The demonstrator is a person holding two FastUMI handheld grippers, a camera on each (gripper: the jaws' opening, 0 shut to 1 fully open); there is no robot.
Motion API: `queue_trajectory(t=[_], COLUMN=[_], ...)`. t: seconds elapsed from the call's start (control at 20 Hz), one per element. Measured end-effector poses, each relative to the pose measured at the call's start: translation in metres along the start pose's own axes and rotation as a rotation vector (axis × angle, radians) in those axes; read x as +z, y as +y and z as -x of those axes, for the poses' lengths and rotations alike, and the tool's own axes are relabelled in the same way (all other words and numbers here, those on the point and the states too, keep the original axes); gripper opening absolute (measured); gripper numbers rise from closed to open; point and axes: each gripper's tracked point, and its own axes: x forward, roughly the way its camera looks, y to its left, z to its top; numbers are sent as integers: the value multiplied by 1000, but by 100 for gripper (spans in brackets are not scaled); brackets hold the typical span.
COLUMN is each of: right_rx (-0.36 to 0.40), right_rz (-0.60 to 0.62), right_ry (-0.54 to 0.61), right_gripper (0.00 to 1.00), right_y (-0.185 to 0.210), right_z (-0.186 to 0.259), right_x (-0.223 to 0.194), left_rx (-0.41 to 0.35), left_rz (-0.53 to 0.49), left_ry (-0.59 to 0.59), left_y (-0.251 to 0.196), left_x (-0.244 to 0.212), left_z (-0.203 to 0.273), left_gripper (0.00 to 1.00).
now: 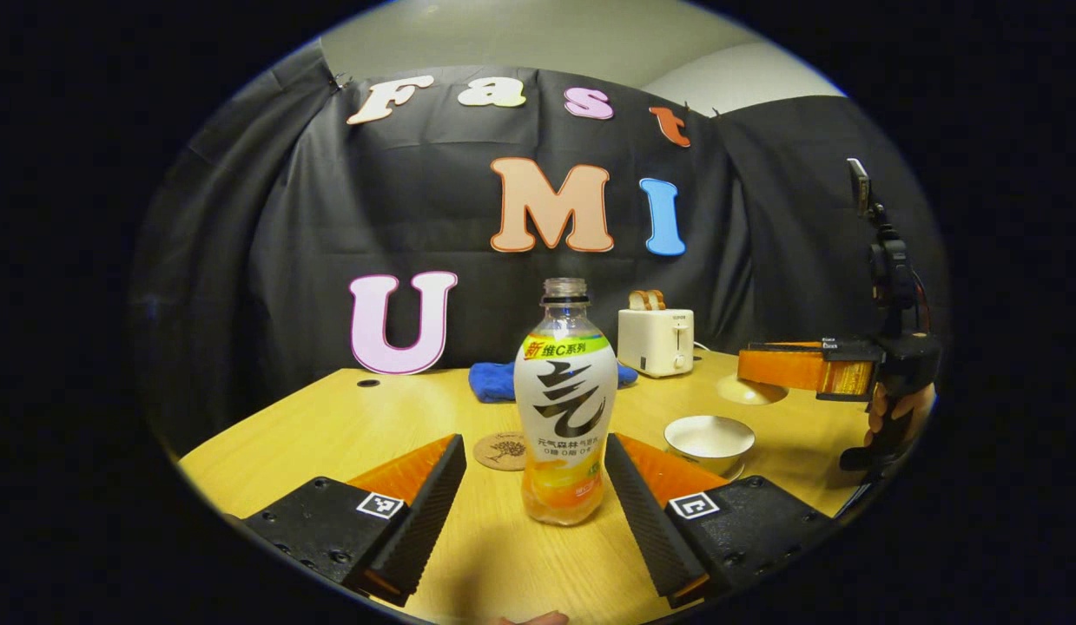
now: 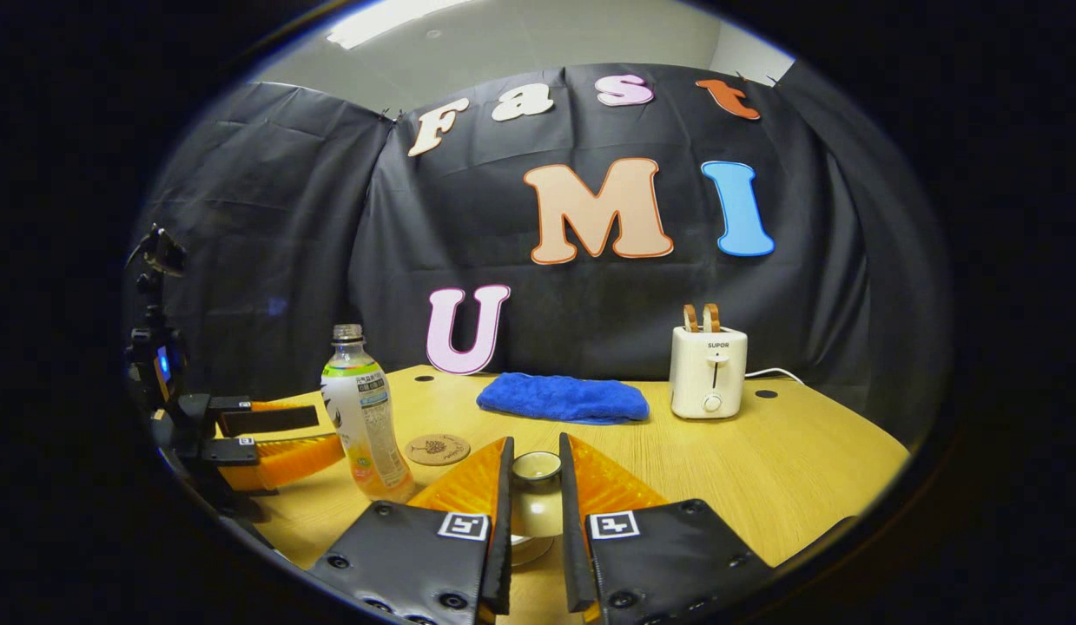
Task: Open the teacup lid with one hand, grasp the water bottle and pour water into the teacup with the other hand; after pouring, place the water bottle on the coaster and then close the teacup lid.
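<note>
I am holding the left tongs (image 1: 533, 486) wide open, both fingers flanking the clear plastic water bottle with the white label and orange drink at its base (image 1: 562, 408) but apart from it. The bottle is standing upright and uncapped, its long axis vertical, directly ahead between those fingers near the table's (image 1: 329, 417) front edge. I am keeping the right tongs (image 2: 535, 495) narrowly parted around the small pale lid knob (image 2: 536, 467), seemingly gripping it. In the left gripper view the white ceramic teacup (image 1: 709, 438) is sitting open, beside the bottle. The round cork coaster (image 1: 501, 451) is lying just behind the bottle. The left tongs are nearer, needing only 1 closing squeeze.
</note>
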Motion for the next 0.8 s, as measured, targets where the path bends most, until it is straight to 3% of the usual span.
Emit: queue_trajectory(t=[0.5,0.8], right_rx=[-40,-66], right_rz=[-36,-46], right_ry=[-36,-49], right_gripper=[28,29], right_y=[-32,-47], right_z=[15,24], right_x=[16,22], left_rx=[-39,-14], left_rz=[47,11], left_ry=[52,64], left_y=[-22,-20], left_x=[-8,-10], left_z=[-29,-37], left_gripper=[94,80])
